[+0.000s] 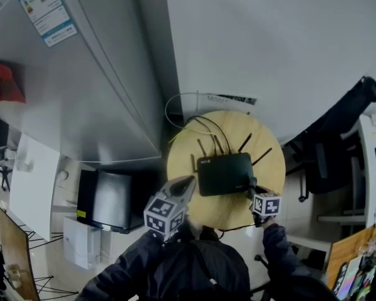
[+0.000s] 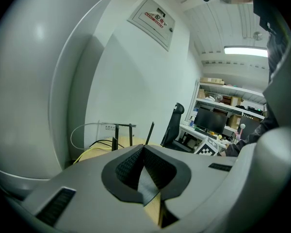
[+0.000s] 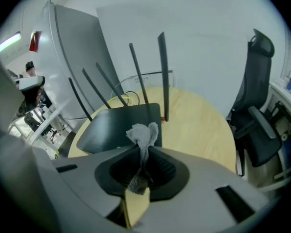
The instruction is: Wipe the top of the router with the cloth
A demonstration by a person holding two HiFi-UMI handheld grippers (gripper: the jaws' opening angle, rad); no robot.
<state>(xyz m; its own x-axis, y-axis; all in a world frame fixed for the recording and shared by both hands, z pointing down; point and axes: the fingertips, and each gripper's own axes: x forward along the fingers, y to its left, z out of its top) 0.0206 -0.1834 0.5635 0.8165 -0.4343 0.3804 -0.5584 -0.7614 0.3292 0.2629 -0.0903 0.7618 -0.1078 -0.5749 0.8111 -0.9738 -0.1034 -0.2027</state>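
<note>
The router (image 1: 224, 174) lies flat near the middle of a round wooden table (image 1: 272, 158), its thin antennas (image 1: 245, 143) standing up along the far edge. Dark and yellow cables (image 1: 197, 125) run off behind it toward the wall.

The right gripper (image 1: 253, 190) sits at the router's near right corner. In the right gripper view its jaws are clamped on the cloth (image 3: 143, 133). The cloth is a small grey wad, pinched between the pads, with a crumpled tuft sticking out past the tips. From that view the tuft hangs over the near right part of the router's (image 3: 117, 124) dark top, just short of the rightmost antenna (image 3: 163, 76). Whether the cloth touches the top cannot be told. Bare table (image 3: 201, 125) spreads to the right of the router, and an office chair (image 3: 258, 106) stands beyond the table's edge.

The left gripper (image 1: 189, 180) is at the table's near left edge, its tips pointing toward the router's left side and just beside it, not on it. In the left gripper view its jaws (image 2: 143, 147) are pressed together with nothing between them. Past the tips, antennas (image 2: 131, 133) rise above the table, and a yellow cable (image 2: 89, 154) lies at the left.
</note>
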